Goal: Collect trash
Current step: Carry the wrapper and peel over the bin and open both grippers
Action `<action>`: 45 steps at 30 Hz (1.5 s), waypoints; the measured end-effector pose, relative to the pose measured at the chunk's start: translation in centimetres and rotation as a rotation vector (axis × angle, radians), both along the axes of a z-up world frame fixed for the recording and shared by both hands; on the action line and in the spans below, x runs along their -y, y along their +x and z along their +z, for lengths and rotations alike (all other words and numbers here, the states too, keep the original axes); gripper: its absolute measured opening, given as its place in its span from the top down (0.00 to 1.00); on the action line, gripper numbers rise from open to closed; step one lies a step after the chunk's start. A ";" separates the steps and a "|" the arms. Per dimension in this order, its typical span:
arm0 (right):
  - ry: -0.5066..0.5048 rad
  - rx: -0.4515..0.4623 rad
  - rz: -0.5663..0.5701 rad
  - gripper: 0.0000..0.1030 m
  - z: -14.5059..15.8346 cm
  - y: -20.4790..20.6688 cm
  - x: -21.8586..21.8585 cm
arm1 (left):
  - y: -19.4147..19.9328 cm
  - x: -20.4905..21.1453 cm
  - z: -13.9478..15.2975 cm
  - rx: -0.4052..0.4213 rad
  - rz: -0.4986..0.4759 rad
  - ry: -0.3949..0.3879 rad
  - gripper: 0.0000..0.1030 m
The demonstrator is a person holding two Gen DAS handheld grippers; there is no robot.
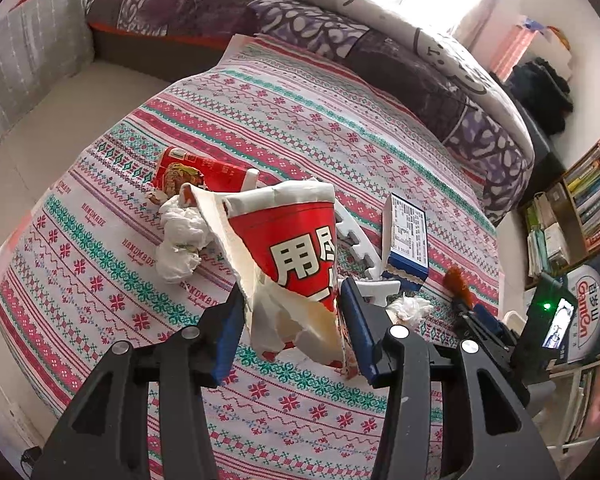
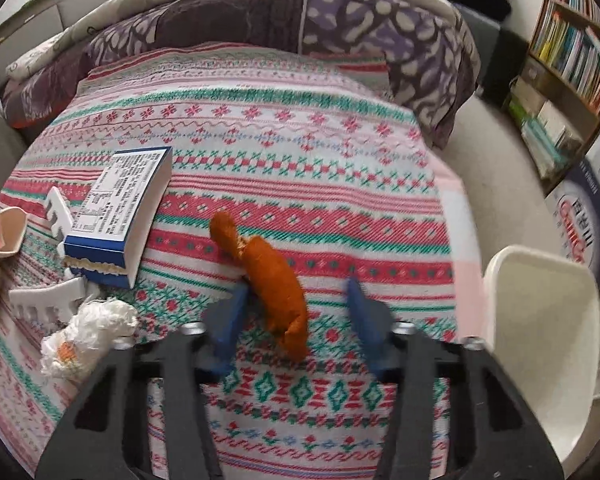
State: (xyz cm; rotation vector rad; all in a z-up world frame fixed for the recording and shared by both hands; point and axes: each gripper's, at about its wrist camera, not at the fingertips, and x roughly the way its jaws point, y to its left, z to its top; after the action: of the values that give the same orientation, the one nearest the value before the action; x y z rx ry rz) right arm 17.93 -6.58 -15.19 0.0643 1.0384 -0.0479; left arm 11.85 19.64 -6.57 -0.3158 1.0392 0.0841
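Note:
My left gripper (image 1: 292,320) is shut on a torn red and white paper cup (image 1: 288,252) and holds it above the patterned cloth (image 1: 260,120). A crumpled white tissue (image 1: 180,236) and a red noodle wrapper (image 1: 196,172) lie to its left. A blue and white box (image 1: 408,236) lies to its right, also in the right wrist view (image 2: 120,212). My right gripper (image 2: 296,316) is open around an orange peel (image 2: 276,280) on the cloth; the peel touches the left finger. Another crumpled tissue (image 2: 88,332) lies left of it.
White foam pieces (image 2: 56,216) lie by the box. A white bin (image 2: 540,340) stands at the right edge of the cloth. A purple quilt (image 2: 340,32) is bunched behind. Bookshelves (image 2: 572,52) and a water carton (image 1: 588,304) stand to the right.

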 end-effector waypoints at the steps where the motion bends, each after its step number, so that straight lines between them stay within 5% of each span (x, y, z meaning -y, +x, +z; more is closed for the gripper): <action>1: 0.014 -0.004 0.001 0.81 0.1 0.0 0.1 | 0.0 0.2 0.0 0.001 -0.001 0.005 0.54; 20: 0.063 0.170 0.016 0.82 7.0 -3.9 1.8 | 0.1 4.2 2.4 0.113 -0.046 0.063 0.54; 45: 0.107 0.199 -0.252 0.81 9.2 -8.7 14.5 | 0.1 16.7 2.9 0.180 -0.273 0.068 0.54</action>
State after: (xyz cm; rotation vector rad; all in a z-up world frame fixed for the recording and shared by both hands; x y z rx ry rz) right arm 9.25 -21.06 -6.02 0.2917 0.8291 -0.2110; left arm 11.96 2.90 -3.67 -0.1151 0.8897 -0.1526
